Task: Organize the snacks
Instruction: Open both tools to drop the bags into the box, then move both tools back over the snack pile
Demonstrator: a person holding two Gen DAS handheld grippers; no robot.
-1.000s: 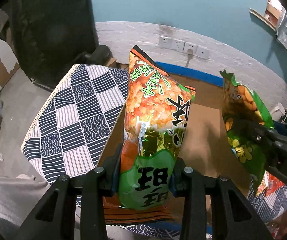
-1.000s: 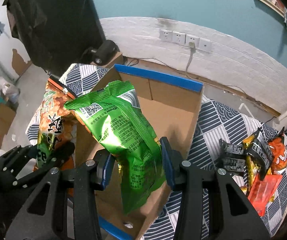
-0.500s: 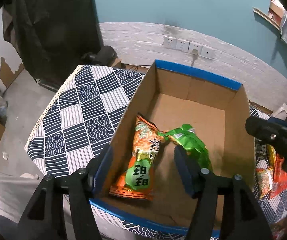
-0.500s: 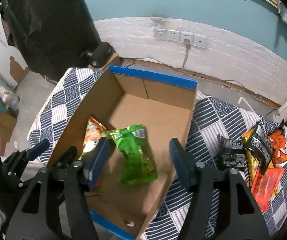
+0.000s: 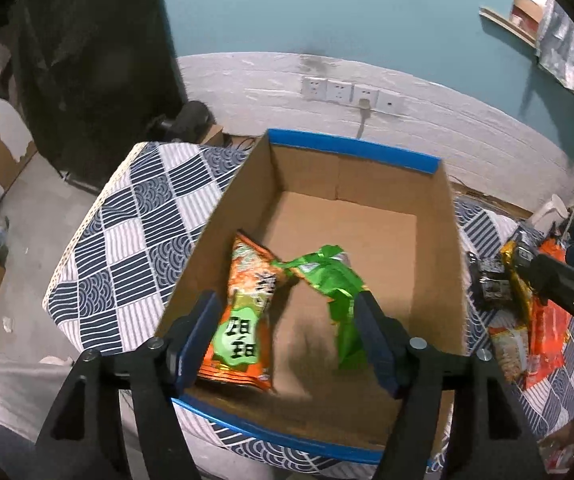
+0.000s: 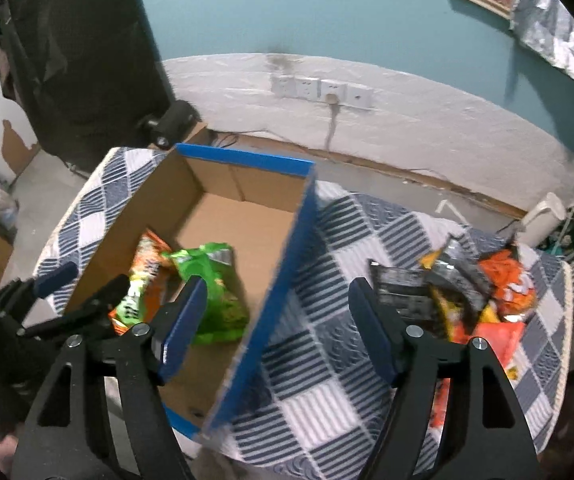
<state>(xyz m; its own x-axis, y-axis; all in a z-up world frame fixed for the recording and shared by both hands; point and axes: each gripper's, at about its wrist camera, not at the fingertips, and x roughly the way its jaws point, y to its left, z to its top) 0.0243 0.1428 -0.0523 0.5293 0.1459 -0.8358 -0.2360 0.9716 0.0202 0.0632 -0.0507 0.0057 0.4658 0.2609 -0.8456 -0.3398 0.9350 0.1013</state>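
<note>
Left gripper: jaws just opened wide, empty | right gripper: same | orange bag, green bag: lying in cardboard box, frame centre

Two hand-held tools, alike in build. Left gripper: matte black plastic frame, triangular cut-outs in each arm, silver round screw heads at the pivots, long flat blue pads along the inner faces of the fingers. Right gripper: same black skeleton arms, same silver screws, same blue pads on the fingers. Seen from the side in the other camera, slim black bars tipped in blue. Pale grey cloth, perhaps clothing, low at the near left.
</note>
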